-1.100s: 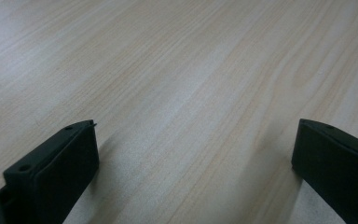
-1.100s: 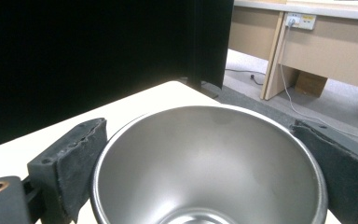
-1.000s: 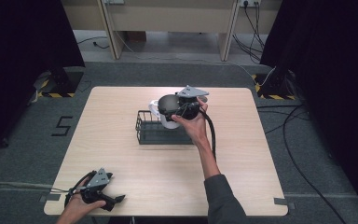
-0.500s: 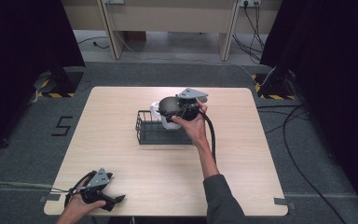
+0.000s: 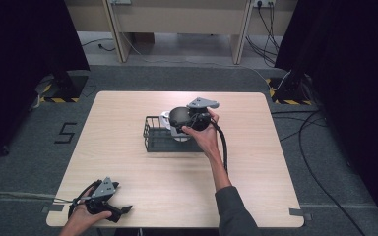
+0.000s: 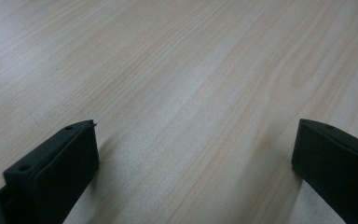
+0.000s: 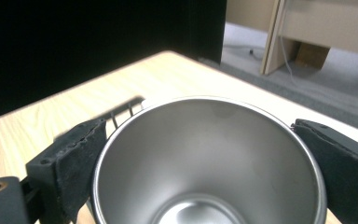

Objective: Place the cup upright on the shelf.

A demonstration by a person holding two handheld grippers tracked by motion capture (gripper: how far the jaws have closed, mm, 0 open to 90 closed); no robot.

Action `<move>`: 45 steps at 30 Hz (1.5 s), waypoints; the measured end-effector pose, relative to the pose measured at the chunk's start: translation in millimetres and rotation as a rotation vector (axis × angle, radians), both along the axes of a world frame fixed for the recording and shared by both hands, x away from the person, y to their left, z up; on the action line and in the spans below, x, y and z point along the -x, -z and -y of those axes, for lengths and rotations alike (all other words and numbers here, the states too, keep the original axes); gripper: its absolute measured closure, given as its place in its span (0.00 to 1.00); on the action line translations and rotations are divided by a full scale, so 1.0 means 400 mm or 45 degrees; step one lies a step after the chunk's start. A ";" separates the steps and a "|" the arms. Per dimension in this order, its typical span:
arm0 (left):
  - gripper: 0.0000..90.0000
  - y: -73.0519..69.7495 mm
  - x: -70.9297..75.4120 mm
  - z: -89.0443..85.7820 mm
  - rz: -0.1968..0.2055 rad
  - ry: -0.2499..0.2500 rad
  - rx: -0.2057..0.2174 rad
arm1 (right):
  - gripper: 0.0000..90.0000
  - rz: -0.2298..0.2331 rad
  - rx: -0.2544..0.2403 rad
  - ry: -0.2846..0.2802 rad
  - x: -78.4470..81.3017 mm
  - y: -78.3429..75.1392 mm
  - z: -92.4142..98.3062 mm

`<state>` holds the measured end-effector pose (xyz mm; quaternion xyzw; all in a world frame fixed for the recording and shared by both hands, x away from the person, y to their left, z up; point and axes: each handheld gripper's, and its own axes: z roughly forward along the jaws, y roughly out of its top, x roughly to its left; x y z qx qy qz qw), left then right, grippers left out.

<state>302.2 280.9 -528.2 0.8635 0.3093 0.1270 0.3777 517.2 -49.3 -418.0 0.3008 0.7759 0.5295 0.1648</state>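
Pale wood table [image 5: 128,147], grey carpet round it, dark curtains both sides of the high view. Centre of frame: black wire rack [image 5: 165,137], w/ the right gripper [image 5: 179,118] parked right over its upper-right corner.

Right gripper view tells the story: steel cup [image 7: 209,163] sits square between the two black jaws, rim pressed against the pad at lower left and against the pad at lower right. So that claw is clenched on the cup, mouth of the cup facing the camera, shiny inside on show. Behind the rim at upper left, a few rack wires [image 7: 121,109] peek out, so the cup is at the rack, touching or just above; can't tell which. White item beside the gripper in the high view, partly hidden, prob. another dish.

Progress, my read: pick-up done, carry done, cup at the rack. Left to do: seat it, release, back off. Approx. last third of the job.

Left gripper [image 5: 120,211] idles at lower left of the high view, well apart from the rack. Its own view: jaws spread wide over bare wood, nothing between them, released.
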 end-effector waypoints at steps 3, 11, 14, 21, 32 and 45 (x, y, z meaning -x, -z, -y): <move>0.00 0.000 0.000 0.000 -0.001 0.001 0.000 | 0.06 -0.013 0.009 0.001 0.000 0.011 0.001; 0.00 0.000 0.000 0.000 -0.001 0.001 0.000 | 0.06 -0.018 0.019 0.014 0.005 0.010 0.006; 0.00 0.000 0.000 0.000 0.000 0.001 -0.003 | 0.06 -0.012 0.016 0.028 0.008 0.006 0.010; 0.00 0.000 0.000 0.000 0.002 -0.001 0.001 | 0.14 0.031 -0.026 0.042 0.018 -0.014 0.017; 0.00 0.000 0.000 0.000 0.002 -0.001 0.001 | 0.15 0.086 -0.093 0.055 0.064 -0.053 0.054; 0.00 0.001 0.000 0.000 0.003 -0.001 0.002 | 0.17 0.056 -0.131 0.036 0.125 -0.036 0.103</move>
